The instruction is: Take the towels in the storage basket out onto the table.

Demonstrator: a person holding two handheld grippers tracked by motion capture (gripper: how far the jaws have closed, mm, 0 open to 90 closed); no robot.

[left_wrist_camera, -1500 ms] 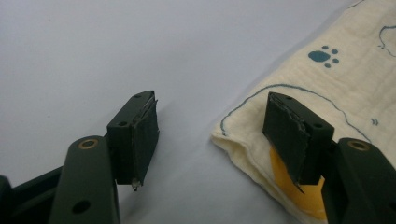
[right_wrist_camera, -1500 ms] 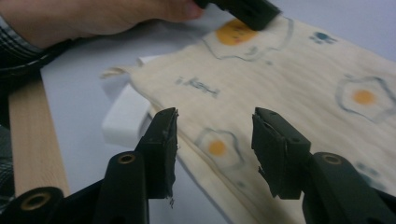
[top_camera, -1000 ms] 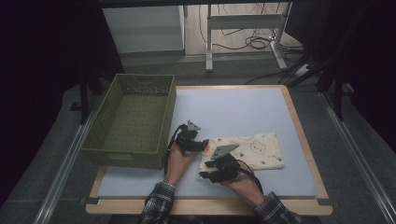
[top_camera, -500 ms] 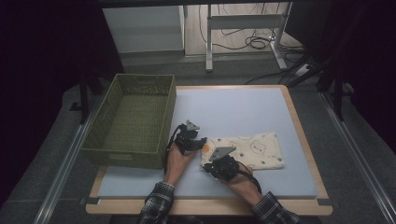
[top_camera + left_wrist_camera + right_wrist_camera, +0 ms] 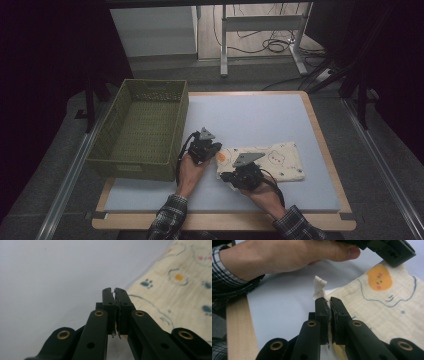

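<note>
Both tools have just closed: the left tool [image 5: 114,293] at the cloth's [image 5: 280,157] corner, the right tool [image 5: 327,302] pinching its near edge. The cloth lies on the desk [image 5: 260,115], long axis left-right.

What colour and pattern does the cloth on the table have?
Cream cloth with blue outlines and orange spots; clearest in the right gripper view.
</note>
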